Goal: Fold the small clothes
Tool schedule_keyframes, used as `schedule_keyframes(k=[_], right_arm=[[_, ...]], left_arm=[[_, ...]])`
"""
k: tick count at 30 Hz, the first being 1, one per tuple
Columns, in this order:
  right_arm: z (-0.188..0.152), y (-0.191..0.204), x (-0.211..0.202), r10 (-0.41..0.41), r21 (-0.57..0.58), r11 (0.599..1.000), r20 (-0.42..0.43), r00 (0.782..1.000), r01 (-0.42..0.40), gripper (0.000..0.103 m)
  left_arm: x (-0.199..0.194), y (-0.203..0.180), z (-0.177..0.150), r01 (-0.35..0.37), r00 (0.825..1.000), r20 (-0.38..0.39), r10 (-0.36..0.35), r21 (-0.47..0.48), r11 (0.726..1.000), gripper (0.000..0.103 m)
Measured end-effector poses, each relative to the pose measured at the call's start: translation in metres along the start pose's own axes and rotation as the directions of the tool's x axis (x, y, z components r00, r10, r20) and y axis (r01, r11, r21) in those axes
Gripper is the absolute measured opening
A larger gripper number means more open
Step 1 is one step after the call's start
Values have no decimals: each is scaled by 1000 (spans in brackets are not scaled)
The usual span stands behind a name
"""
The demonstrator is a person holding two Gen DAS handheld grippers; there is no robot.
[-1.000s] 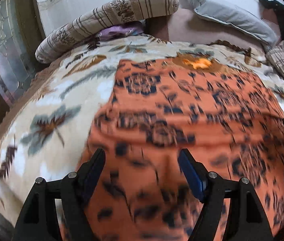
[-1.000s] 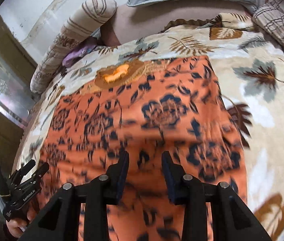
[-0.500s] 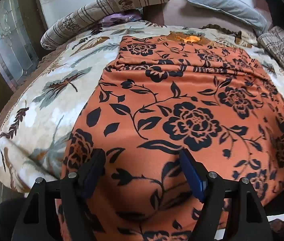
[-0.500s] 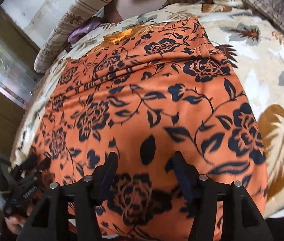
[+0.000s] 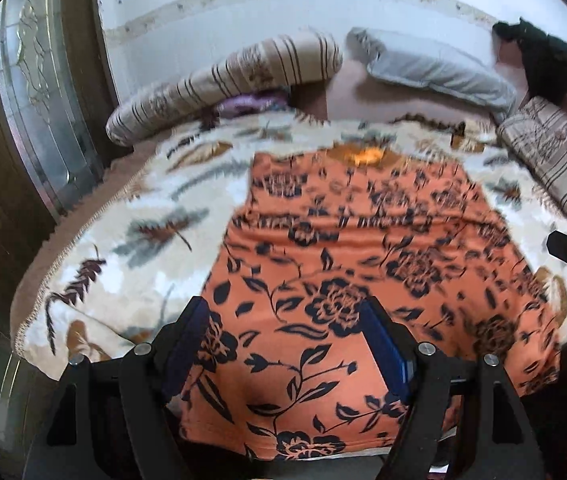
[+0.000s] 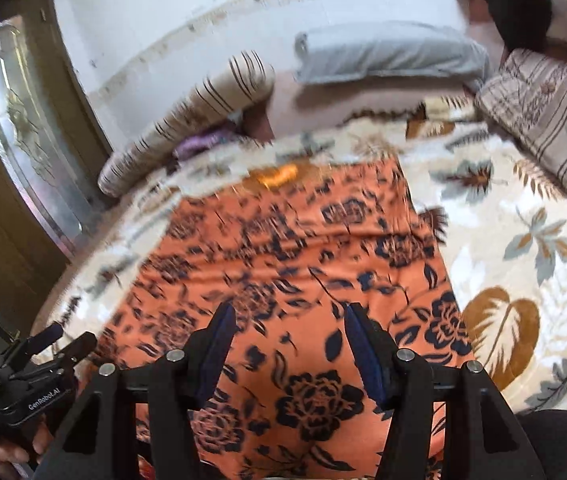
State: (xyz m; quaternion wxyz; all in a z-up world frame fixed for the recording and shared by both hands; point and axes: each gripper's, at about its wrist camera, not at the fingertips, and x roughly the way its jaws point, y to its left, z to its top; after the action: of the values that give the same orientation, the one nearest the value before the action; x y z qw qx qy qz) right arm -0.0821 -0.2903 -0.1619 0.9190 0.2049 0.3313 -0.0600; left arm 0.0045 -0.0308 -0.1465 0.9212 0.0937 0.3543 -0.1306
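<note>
Your left gripper (image 5: 283, 340) stands with its jaws wide apart and nothing between the blue pads; the orange floral garment (image 5: 355, 264) lies below and ahead of them, spread flat on the leaf-print blanket (image 5: 123, 248), its near hem at the bed's front edge. The cloth passes under the gap — the pads do not press on it.

Your right gripper (image 6: 289, 344) has jaws parted, having just been opening over the last second, with no fabric caught between them. From the right wrist view the same garment (image 6: 303, 272) lies beneath and beyond the fingers, running away toward the striped bolster (image 6: 187, 120) and the grey pillow (image 6: 387, 52). A crease crosses the garment in its far half.

In that view your left gripper (image 6: 67, 340) shows at the lower left, off the garment's left edge, held in a hand (image 6: 7, 452). The far part of the garment is blurred in both views.
</note>
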Motion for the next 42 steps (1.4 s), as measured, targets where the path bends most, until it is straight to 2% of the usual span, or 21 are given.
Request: schedule_keyframes(k=[4,7,9,13,17,23,27,30,32,35,36,39,42], right_arm=[[17,15,-41,35,-21,999,90,995,-33,61],[31,26,-72,60,-38,998,160,985,-55,61],[39,33,-90,77,-48,996,201,977,-69,63],[54,47,-125,115,-57,993,281,953,-103,63],[63,58,-160,146,-69,989,358,922,-129,63],[69,59,-207,143,-67,990,468,872,-126,66],[67,54,-229,110,-46,994,522,846,-100,69],[64,50,-234,79,-39,997,532,843,-69,71],[61,48,-234,54,-29,999,522,851,-46,73],[54,42,-227,32,3,999,483,875,-38,73],[49,39,-219,26,14,999,455,890,-36,73],[36,29,-196,-6,43,999,370,929,-11,73],[20,14,-178,-18,84,996,291,957,-7,73]], left_arm=[[-33,-2,17,-17,997,78,17,-1,1000,78],[-64,-6,34,-27,987,161,25,12,1000,78],[-82,-9,44,-36,977,209,31,19,999,83],[-121,-16,63,-52,949,313,40,30,998,84],[-150,-24,80,-37,930,367,22,35,999,85],[-190,-47,101,-35,884,468,-4,76,996,86],[-205,-61,105,1,874,484,-46,93,996,88],[-206,-69,101,21,883,463,-72,115,993,89],[-200,-73,97,34,899,430,-86,129,991,89],[-184,-71,85,76,929,352,-117,127,989,89],[-177,-69,79,87,940,320,-121,120,989,89],[-146,-58,57,52,973,215,-79,126,991,89],[-112,-33,26,-29,992,128,12,134,991,89]])
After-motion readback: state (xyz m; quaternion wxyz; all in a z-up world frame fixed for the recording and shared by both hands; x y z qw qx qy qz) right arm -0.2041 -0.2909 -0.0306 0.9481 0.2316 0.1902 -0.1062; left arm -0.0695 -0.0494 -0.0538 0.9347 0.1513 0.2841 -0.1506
